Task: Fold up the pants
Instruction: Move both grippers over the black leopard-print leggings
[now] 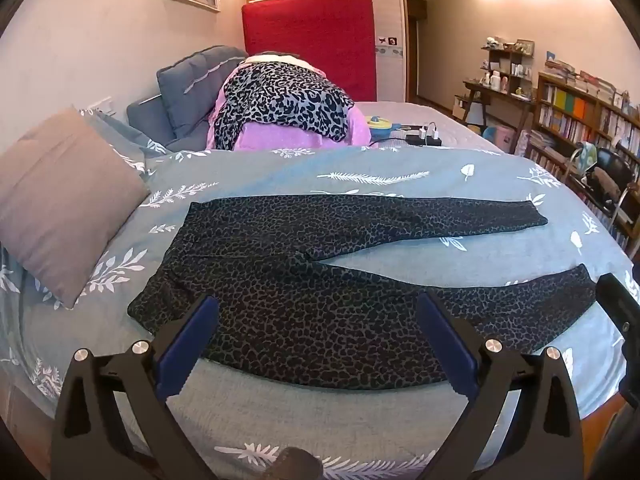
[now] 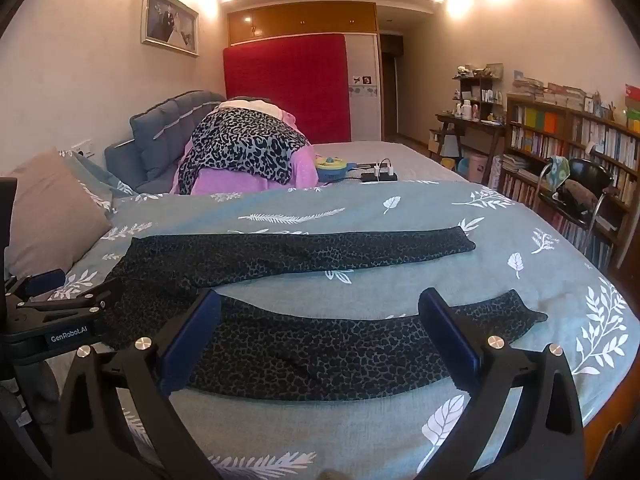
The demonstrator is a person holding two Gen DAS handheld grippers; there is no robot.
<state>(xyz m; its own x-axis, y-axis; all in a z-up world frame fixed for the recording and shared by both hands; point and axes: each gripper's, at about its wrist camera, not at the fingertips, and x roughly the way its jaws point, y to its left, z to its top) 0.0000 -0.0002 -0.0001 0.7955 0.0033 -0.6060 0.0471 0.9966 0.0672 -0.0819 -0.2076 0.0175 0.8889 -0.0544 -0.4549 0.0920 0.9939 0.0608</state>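
Pillow beside unfolded pants

1. I see the bed w/ a grey-blue leaf-print cover.
2. Leopard-print pants lie flat on it, legs spread apart toward the right, waist at left.
3. Grey pillow at left edge.
4. Behind: pink bundle topped by a leopard cloth.
5. Yellow-blue toy & chargers on far mattress.
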